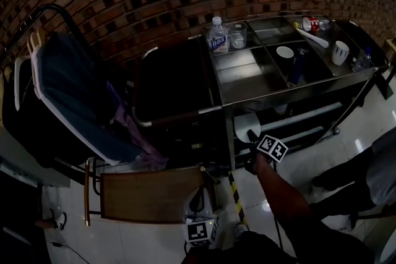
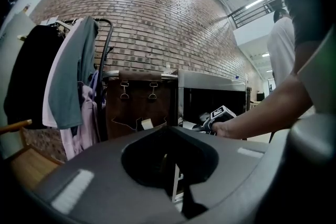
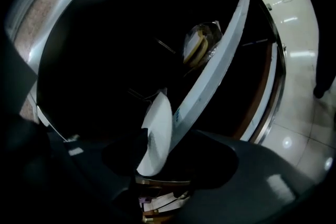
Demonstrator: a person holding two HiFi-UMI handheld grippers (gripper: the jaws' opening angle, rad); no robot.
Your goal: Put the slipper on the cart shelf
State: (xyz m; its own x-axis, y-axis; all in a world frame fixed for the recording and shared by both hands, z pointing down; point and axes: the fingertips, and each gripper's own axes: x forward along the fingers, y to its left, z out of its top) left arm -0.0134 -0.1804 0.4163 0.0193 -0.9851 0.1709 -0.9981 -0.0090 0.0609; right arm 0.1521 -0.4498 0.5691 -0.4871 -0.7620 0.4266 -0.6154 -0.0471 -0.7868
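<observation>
Head view: the right gripper point(image 1: 250, 136) reaches into the cart shelf point(image 1: 297, 115), lower middle of the frame
Slipper: one white slipper point(image 3: 157, 134) stands on edge between the right jaws at the shelf mouth, centre of the right gripper view
Right jaws: wide apart; pads seemingly off the sole
Left gripper point(image 1: 201, 229): bottom centre, away from the cart point(image 1: 247, 80); jaws look drawn together, holding nothing
Progress: we judge the placing nearly done; backing the gripper out remains
Count: one slipper; one cart; two grippers; two bottles point(image 1: 218, 34) on top
</observation>
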